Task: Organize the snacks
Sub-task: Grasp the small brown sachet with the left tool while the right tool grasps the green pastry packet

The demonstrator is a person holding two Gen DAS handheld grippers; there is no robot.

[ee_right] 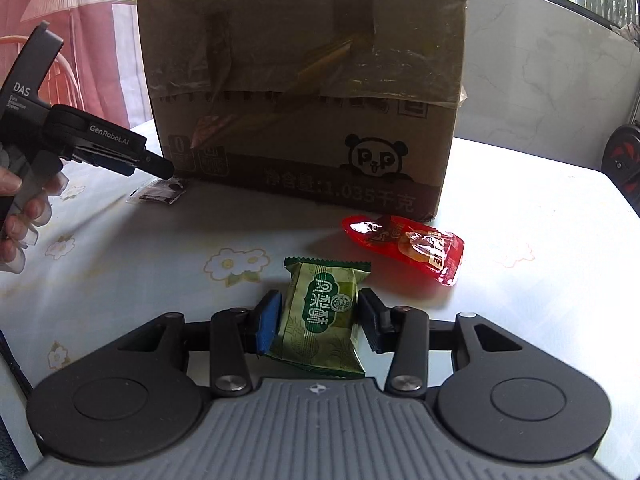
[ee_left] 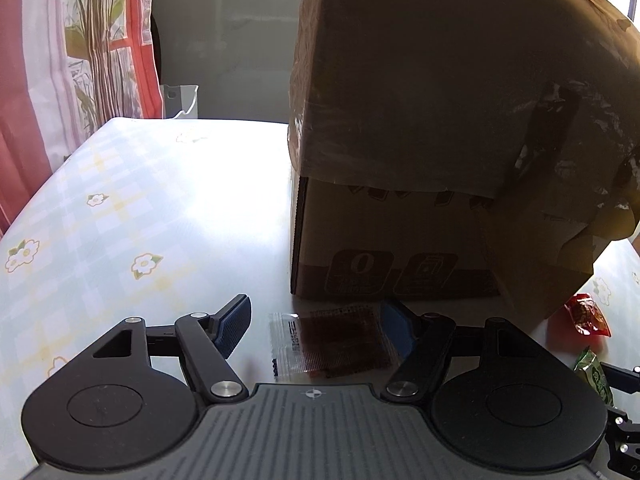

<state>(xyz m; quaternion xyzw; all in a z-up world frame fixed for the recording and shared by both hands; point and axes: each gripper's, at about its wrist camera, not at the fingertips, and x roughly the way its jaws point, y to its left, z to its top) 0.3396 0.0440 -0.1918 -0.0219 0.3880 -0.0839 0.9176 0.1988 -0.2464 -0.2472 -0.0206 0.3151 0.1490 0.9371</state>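
Note:
A clear packet with a brown snack (ee_left: pixel 332 344) lies flat on the table just in front of the cardboard box (ee_left: pixel 400 240). My left gripper (ee_left: pixel 314 330) straddles it with jaws open: the right pad is at the packet's edge, the left pad stands apart. In the right wrist view, my right gripper (ee_right: pixel 320 320) is shut on a green snack packet (ee_right: pixel 320 312), a pad against each side. The left gripper (ee_right: pixel 160 168), held by a hand (ee_right: pixel 16 200), hovers over the clear packet (ee_right: pixel 158 194).
A red snack packet (ee_right: pixel 404 246) lies beside the box's (ee_right: pixel 304 120) front corner, right of the green one. The box's taped flaps hang over its side. The floral tablecloth (ee_left: pixel 140 200) stretches bare to the left. A red curtain (ee_left: pixel 60 60) hangs behind the table.

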